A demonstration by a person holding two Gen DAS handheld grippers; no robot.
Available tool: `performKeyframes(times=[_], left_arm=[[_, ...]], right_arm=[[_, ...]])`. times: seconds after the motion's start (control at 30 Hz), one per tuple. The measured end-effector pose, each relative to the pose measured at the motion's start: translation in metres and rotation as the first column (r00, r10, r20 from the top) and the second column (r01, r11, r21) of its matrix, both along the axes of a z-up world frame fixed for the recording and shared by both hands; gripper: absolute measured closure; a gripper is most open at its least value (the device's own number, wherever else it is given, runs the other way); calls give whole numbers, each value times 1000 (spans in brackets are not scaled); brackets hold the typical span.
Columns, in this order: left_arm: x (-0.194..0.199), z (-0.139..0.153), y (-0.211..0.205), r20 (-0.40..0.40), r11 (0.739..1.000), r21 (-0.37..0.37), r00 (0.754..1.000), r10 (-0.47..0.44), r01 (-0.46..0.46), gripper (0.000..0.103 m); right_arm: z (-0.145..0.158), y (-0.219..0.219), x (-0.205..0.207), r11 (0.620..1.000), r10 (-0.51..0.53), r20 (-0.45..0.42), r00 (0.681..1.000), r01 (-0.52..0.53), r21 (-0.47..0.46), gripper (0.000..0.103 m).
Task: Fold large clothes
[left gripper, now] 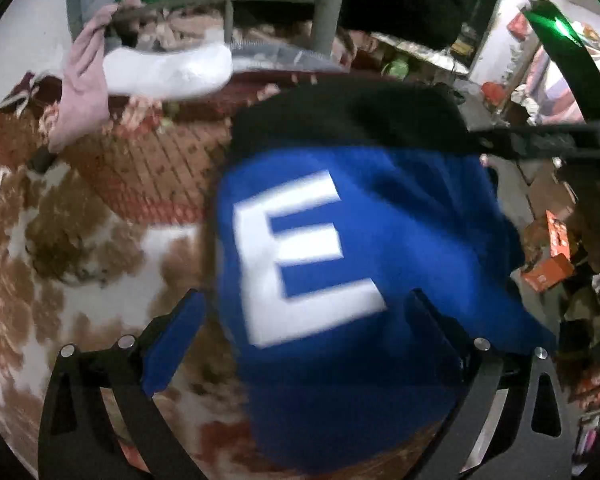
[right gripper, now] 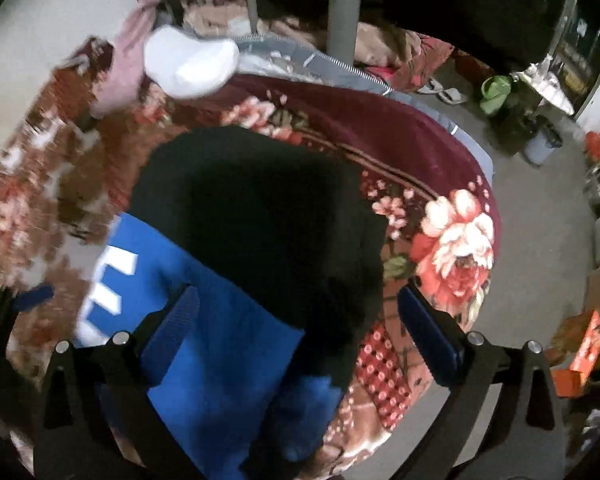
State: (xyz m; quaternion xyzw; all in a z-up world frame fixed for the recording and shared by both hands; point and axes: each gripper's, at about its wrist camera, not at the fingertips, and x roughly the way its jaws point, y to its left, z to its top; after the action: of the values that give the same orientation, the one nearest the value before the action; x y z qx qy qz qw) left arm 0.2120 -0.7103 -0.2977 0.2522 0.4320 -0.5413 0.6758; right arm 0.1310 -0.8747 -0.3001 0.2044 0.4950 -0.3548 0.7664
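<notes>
A large blue and black garment (left gripper: 380, 248) with a white letter E (left gripper: 296, 256) lies folded on a floral blanket (left gripper: 80, 240). My left gripper (left gripper: 304, 320) is open just above its blue part, one finger on each side, holding nothing. In the right wrist view the same garment (right gripper: 236, 344) shows its black part (right gripper: 260, 208) farther away and its blue part near. My right gripper (right gripper: 300, 316) is open over it and empty. The other gripper's blue pad shows at the left edge (right gripper: 36, 296).
A white pillow (left gripper: 168, 70) and a pink cloth (left gripper: 84, 92) lie at the far end of the bed (right gripper: 440, 152). A grey metal post (left gripper: 326, 4) stands behind. Orange boxes (left gripper: 552, 268) and clutter sit on the floor at right, with a green bucket (right gripper: 496, 92).
</notes>
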Motion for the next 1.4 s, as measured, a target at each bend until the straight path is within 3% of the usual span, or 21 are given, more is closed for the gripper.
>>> performKeyframes(times=[0.1, 0.2, 0.3, 0.4, 0.43, 0.5, 0.67, 0.83, 1.1, 1.23, 1.4], left_arm=[[-10, -22, -6, -4, 1000, 16, 1000, 27, -27, 5], [-16, -34, -3, 52, 999, 25, 998, 40, -41, 4], [-4, -52, 9, -9, 994, 57, 995, 99, -98, 4], [12, -67, 22, -140, 986, 80, 978, 154, -144, 4], [11, -65, 25, -120, 986, 85, 981, 154, -144, 4], [2, -51, 29, -37, 987, 106, 991, 127, -122, 4], [-3, -17, 46, 24, 976, 150, 988, 154, -156, 4], [-29, 39, 75, 68, 977, 104, 981, 181, -187, 5], [-79, 127, 120, 76, 981, -3, 978, 193, -193, 5], [-106, 168, 139, 67, 982, 23, 980, 186, -188, 5], [-132, 205, 153, 117, 982, -14, 975, 191, -190, 5]], right_arm=[[-21, 0, -4, 998, 7, -61, 998, -11, -58, 5], [-35, -5, -22, 1000, -13, -8, 1000, 13, -10, 5], [-45, -8, -34, 1000, 18, -1, 1000, -18, 3, 5], [-48, -13, -40, 999, 47, 3, 999, -47, 14, 5], [-48, -15, -43, 998, 56, 3, 998, -56, 39, 5], [-44, -20, -47, 997, 66, -20, 998, -65, 42, 5], [-26, -17, -65, 996, 76, -86, 993, -71, 55, 5], [9, 11, -89, 999, 34, -138, 990, -34, 2, 5], [128, 116, -155, 999, 38, -8, 999, -38, 20, 5], [186, 165, -188, 997, 73, 47, 996, -73, 14, 5], [217, 183, -207, 994, 109, 98, 989, -107, -17, 5]])
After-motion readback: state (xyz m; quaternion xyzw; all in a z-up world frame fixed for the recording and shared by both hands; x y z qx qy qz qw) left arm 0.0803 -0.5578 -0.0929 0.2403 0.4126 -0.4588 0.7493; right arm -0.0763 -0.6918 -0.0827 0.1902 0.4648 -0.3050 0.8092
